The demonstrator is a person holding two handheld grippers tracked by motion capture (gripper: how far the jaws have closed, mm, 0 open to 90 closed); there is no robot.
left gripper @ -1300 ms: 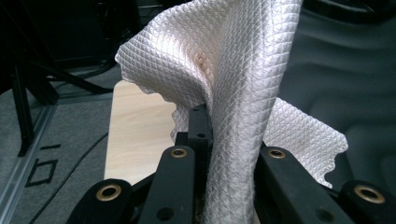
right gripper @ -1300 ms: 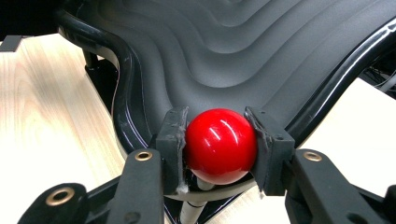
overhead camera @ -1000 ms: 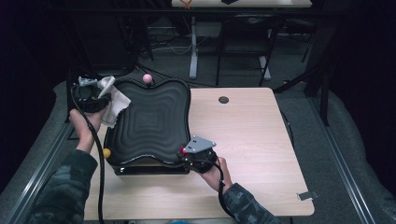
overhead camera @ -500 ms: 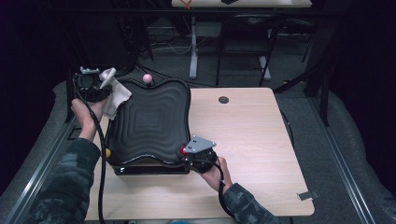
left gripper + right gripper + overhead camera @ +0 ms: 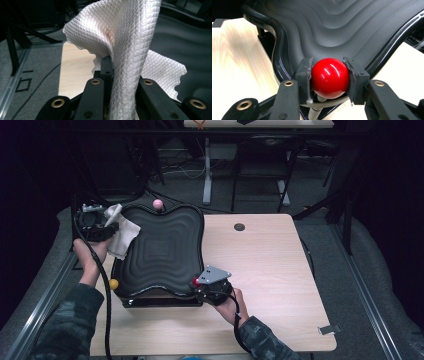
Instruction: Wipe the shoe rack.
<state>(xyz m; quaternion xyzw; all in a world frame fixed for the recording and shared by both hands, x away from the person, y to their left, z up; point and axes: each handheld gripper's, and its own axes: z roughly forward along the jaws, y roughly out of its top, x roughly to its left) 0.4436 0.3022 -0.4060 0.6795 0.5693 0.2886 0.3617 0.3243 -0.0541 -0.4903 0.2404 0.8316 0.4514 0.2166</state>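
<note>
While the right gripper (image 5: 197,284) clamps the red ball (image 5: 330,77) at the tray's near right corner, the left gripper (image 5: 102,231) pinches a white cloth (image 5: 122,234) at the tray's far left edge. In the left gripper view the jaws stand pressed together on a gathered fold of the cloth, the rest billowing up and over them. In the right gripper view the pads bear on both sides of the ball, which sits on a pale stem beside the tray (image 5: 160,255) rim.

The step in hand looks like wiping the ridged black tray. To do it well, I'd keep the right grip steady on the ball — it seems to brace the tray — and lower the cloth flat onto the surface before dragging it, so the loose part trails rather than bunches. Strokes that follow the ridges should clean the grooves better. Steer clear of the pink ball (image 5: 157,203) at the tray's far edge and the yellow one (image 5: 114,284) at its near left side.

Against the earlier frames, the left gripper has shifted slightly along the tray's left edge and the cloth hangs lower over the rim — a second ago it was bunched higher beside the gripper. The right gripper sits at the same corner as before.
</note>
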